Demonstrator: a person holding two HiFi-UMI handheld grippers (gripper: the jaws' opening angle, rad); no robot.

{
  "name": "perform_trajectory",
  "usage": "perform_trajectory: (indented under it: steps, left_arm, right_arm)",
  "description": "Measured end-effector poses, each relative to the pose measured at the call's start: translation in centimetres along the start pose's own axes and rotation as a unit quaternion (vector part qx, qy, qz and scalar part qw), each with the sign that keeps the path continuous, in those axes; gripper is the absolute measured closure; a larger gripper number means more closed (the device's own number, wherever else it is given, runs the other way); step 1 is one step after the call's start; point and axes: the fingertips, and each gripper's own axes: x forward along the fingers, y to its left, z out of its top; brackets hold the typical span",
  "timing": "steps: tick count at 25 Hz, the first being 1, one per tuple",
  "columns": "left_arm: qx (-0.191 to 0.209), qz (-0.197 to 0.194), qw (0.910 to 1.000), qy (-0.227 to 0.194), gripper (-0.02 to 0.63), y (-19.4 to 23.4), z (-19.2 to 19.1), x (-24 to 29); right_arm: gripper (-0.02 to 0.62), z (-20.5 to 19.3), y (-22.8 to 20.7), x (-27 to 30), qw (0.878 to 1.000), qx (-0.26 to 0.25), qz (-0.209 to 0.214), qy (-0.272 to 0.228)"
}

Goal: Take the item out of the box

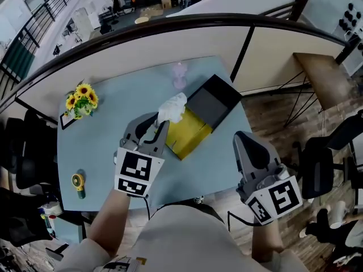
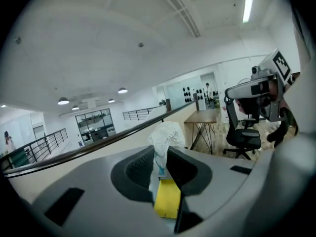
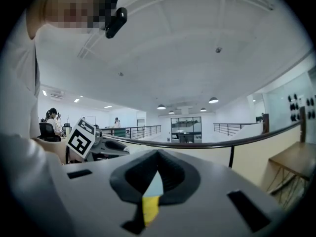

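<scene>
- White crumpled plastic-wrapped item (image 1: 173, 107): pinched between the narrowed jaws of the grey left gripper (image 1: 161, 122), lifted at the ten o'clock edge of the open yellow cardboard box (image 1: 191, 134).
- Grey right gripper (image 1: 245, 136): jaws together, empty, at the box's four o'clock.
- Outstanding: apparently only setting the item down.

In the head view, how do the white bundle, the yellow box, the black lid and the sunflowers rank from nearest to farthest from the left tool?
1. White bundle: clamped in the left tool.
2. Yellow box: just right of the tool.
3. Black lid: beyond the box, farther right.
4. Sunflowers: far off to the left.
</scene>
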Motion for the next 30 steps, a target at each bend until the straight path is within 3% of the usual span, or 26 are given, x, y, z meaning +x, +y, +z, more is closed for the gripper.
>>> perform_trajectory:
  steps: [9,21,30]
  left_arm:
    - [-0.003,0.017,0.9964,-0.083,0.528,0.0,3.9,-5.8]
    - [-0.017,0.028,0.9979,-0.056,0.528,-0.9,0.7,-8.5]
    - [-0.033,0.022,0.997,-0.067,0.529,-0.7,1.1,-8.8]
  right_arm:
    - [0.592,2.6,1.9,-3.6,0.999,0.026,0.023,-0.026]
    - [0.592,-0.5,3.1,-4.5,0.999,-0.008,0.021,0.023]
    - [0.592,-0.6,3.3,-4.1,0.999,-0.017,0.017,0.025]
